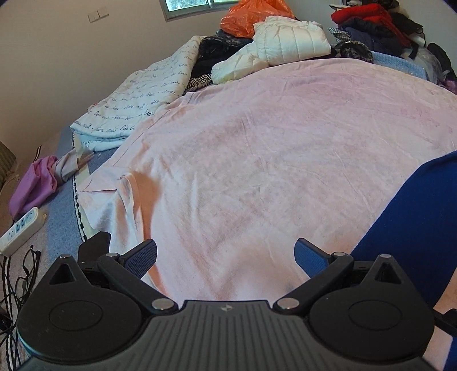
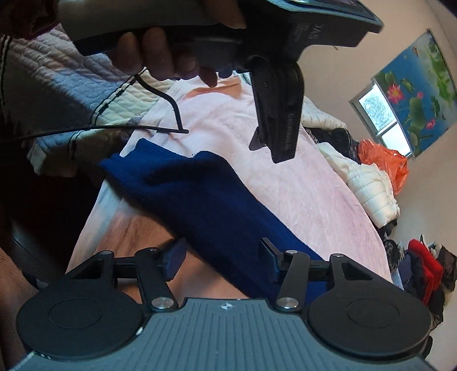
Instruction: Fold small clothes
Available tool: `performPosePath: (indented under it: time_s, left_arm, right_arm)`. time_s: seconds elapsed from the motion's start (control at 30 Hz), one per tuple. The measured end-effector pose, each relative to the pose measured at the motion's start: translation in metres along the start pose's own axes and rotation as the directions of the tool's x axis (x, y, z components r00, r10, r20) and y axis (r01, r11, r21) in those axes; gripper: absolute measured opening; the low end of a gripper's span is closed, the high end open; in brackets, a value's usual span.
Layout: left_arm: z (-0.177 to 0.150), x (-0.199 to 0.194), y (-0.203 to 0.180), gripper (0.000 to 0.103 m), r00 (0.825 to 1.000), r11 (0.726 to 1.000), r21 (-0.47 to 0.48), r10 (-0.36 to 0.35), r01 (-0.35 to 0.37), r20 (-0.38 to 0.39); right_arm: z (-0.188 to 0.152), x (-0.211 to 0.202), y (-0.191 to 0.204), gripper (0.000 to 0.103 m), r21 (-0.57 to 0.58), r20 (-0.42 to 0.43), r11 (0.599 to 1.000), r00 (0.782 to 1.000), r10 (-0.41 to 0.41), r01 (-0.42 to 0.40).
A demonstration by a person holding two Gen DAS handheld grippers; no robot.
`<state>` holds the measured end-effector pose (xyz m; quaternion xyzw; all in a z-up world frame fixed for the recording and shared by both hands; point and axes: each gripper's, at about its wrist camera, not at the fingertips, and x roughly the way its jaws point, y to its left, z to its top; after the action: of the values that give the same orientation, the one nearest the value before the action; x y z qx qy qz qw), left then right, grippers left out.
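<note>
Reaching for the first grip: right gripper [image 2: 220,258] low over the near end of the blue garment [image 2: 200,199], jaws standing apart with the cloth lying between and under them.
Right pads: both fingertips [image 2: 174,258] clear of the knit, no pinch seen; not holding anything.
Left gripper [image 1: 225,256]: jaws spread wide, nothing between them but bare pink sheet [image 1: 257,157]; hovers empty.
Left gripper from the other camera: seen overhead in a person's hand [image 2: 160,48], fingers pointing down above the far part of the garment, apart from it.
Garment's place: lying long and fairly flat on the pink sheet at the near edge of the bed, running diagonally; only a blue corner [image 1: 414,222] shows at the right of the left wrist view.
Garment's form: dark blue ribbed knit, looks like a small sweater or leggings; cannot tell which, nor whether already folded once.
Step in hand: judged to be the start of a fold, both tools closing in on the piece, no edge lifted yet.
Next move calls for: pinching one edge or corner per gripper, catching only the wanted layers and not the sheet beneath, then carrying the edge across evenly.
Surroundings: white quilted jacket [image 1: 285,42], orange bag [image 1: 251,17], heap of dark and red clothes [image 1: 371,25] at the far side, well apart.
</note>
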<state>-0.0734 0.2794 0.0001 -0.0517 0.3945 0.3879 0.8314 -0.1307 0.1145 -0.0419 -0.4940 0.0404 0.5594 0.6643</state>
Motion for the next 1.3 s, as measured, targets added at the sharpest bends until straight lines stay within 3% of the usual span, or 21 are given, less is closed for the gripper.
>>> performPosePath:
  time_s: [0.17,0.27,0.33,0.4,0.43,0.57,0.63,0.7,0.73,0.8,0.83,0.87,0.9,1.0,1.13,1.23,1.3]
  left_arm:
    - [0.008,-0.005,0.014,0.103,1.0,0.999,-0.044,0.015,-0.014,0.018]
    - [0.01,-0.002,0.018,0.103,1.0,0.997,-0.076,0.001,-0.001,0.007]
    - [0.01,-0.003,0.018,0.103,1.0,0.997,-0.079,-0.009,0.01,0.005]
    - [0.01,-0.003,0.017,0.103,1.0,0.997,-0.075,-0.012,0.013,0.008]
    - [0.01,-0.004,0.017,0.103,1.0,0.997,-0.077,-0.014,0.014,0.011]
    - [0.015,-0.006,0.014,0.103,0.998,0.992,-0.117,-0.053,0.054,0.013]
    - [0.016,-0.005,0.007,0.103,0.995,0.986,-0.133,-0.096,0.096,0.008]
    - [0.016,-0.006,-0.005,0.103,0.99,0.982,-0.123,-0.141,0.141,0.006]
    - [0.016,-0.006,-0.013,0.103,0.988,0.983,-0.104,-0.154,0.154,0.004]
    - [0.014,-0.007,-0.029,0.103,0.987,0.985,-0.058,-0.161,0.16,-0.001]
    - [0.013,-0.008,-0.036,0.103,0.987,0.986,-0.034,-0.161,0.161,0.0]
    - [0.012,-0.01,-0.041,0.103,0.987,0.986,-0.014,-0.163,0.163,0.003]
    - [0.011,-0.011,-0.046,0.103,0.986,0.986,0.004,-0.165,0.165,0.007]
    - [0.009,-0.012,-0.051,0.103,0.989,0.989,0.039,-0.147,0.146,0.015]
    - [0.01,-0.006,-0.048,0.103,0.988,0.988,0.005,-0.156,0.156,-0.01]
    - [0.008,-0.008,-0.045,0.103,0.985,0.985,-0.004,-0.174,0.174,-0.012]
    - [0.007,-0.008,-0.045,0.103,0.986,0.986,0.003,-0.167,0.167,-0.008]
  right_arm:
    - [0.007,-0.005,0.002,0.058,-0.027,0.013,0.998,0.998,0.063,-0.062]
    - [0.013,0.007,0.008,0.057,-0.1,0.034,0.995,0.999,0.016,-0.012]
    - [0.02,0.016,0.012,0.046,-0.111,0.049,0.994,0.999,0.014,-0.008]
    - [0.026,0.025,0.005,0.015,-0.047,0.037,0.997,0.997,0.061,-0.06]
    - [0.026,0.028,-0.002,0.01,0.005,0.035,0.997,0.996,0.079,-0.08]
    - [0.013,0.021,-0.045,0.007,0.235,0.069,0.968,0.995,0.072,-0.086]
    - [-0.005,0.015,-0.077,0.007,0.379,0.059,0.924,0.998,0.037,-0.056]
    - [-0.033,0.007,-0.11,0.007,0.521,0.039,0.853,0.999,-0.007,-0.014]
    - [-0.048,0.004,-0.125,0.009,0.584,0.021,0.812,0.999,-0.028,0.011]
    - [-0.082,0.005,-0.151,0.023,0.697,-0.053,0.716,0.998,-0.016,0.048]
    - [-0.1,0.009,-0.159,0.043,0.733,-0.11,0.675,0.994,-0.002,0.082]
    - [-0.112,0.01,-0.162,0.06,0.745,-0.157,0.657,0.988,-0.003,0.12]
    - [-0.122,0.009,-0.16,0.06,0.738,-0.19,0.655,0.981,-0.03,0.163]
    - [-0.118,-0.01,-0.146,0.06,0.672,-0.186,0.704,0.973,-0.141,0.23]
    - [-0.084,-0.021,-0.115,0.055,0.471,-0.071,0.855,0.976,-0.208,0.216]
    - [-0.069,-0.005,-0.087,0.054,0.248,-0.109,0.938,0.969,-0.222,0.243]
    - [-0.068,0.007,-0.073,0.055,0.147,-0.148,0.955,0.96,-0.236,0.257]
